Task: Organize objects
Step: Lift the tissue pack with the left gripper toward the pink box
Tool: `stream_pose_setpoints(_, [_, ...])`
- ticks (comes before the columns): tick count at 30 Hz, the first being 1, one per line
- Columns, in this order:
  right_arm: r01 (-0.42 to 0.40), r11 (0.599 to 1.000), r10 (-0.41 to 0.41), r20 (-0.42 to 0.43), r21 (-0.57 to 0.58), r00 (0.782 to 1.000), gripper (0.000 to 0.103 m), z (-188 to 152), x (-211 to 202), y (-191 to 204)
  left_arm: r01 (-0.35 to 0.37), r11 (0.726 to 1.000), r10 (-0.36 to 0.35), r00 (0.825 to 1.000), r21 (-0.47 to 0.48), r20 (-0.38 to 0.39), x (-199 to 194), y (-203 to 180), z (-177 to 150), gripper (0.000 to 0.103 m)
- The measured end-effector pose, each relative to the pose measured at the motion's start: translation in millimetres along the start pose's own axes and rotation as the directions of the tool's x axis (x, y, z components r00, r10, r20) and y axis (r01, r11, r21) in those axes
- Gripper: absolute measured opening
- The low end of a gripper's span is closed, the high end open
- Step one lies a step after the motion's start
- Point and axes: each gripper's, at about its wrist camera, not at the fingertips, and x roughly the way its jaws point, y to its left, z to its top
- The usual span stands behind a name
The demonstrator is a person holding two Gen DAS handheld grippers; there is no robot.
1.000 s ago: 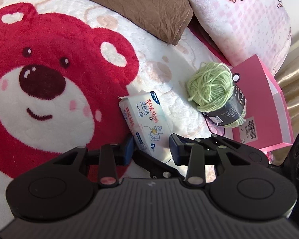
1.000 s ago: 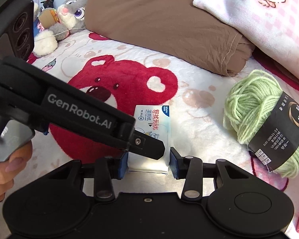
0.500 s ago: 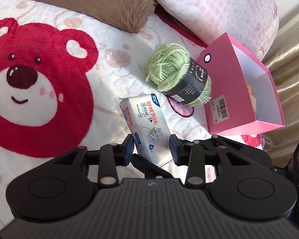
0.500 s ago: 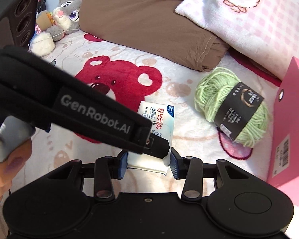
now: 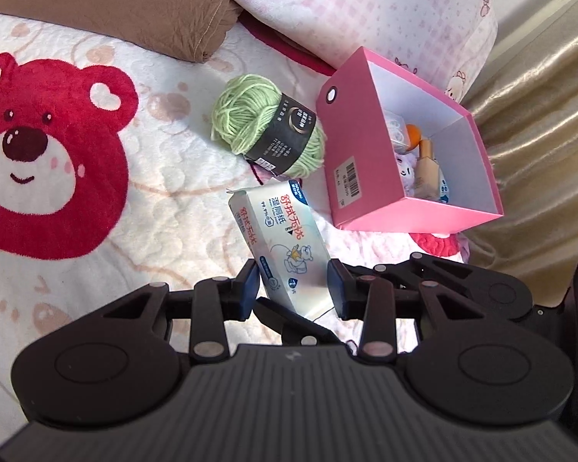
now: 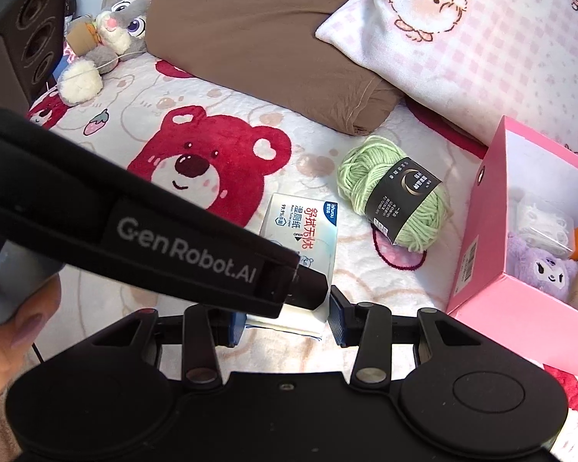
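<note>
A white pack of wet wipes (image 5: 285, 242) with red and blue print hangs above the bear blanket, tilted. My left gripper (image 5: 293, 292) is shut on its near end, pads pressed to both sides. My right gripper (image 6: 287, 321) is shut on the same pack (image 6: 304, 227) from the other side; the left gripper's black body (image 6: 181, 246) crosses in front and hides part of the pack. A green yarn ball (image 5: 267, 131) with a black band lies on the blanket just beyond. An open pink box (image 5: 366, 177) stands to the right of the yarn ball (image 6: 393, 196).
The pink box (image 6: 478, 231) holds a purple plush toy (image 6: 539, 269), a clear bag, an orange item and a beige bottle (image 5: 427, 169). A brown pillow (image 6: 273, 38) and a pink checked pillow (image 6: 481, 46) lie behind. A grey rabbit plush (image 6: 111, 27) sits far left. A gold curtain (image 5: 539, 115) hangs right.
Both grippers have risen and shifted right with the wipes pack held between them. The bear print has slid left, and the pink box's inside has come into view.
</note>
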Motion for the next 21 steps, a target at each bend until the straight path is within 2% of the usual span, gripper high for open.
stream_pose_setpoints(9, [-0.041,0.999,0.041,-0.005,0.019,0.999,0.047,-0.5,-37.7,0.5,-0.028,0.998,0.030,0.999,0.050,-0.040,-29.7,-30.8,-5.8,0.036])
stream_pose_setpoints(21, [-0.033,0.998,0.029,0.058,0.057,0.998,0.047,0.6,-85.6,-14.4,-0.045,0.985,0.049,0.999,0.169,-0.015,-50.2,-84.5,-2.4,0.037])
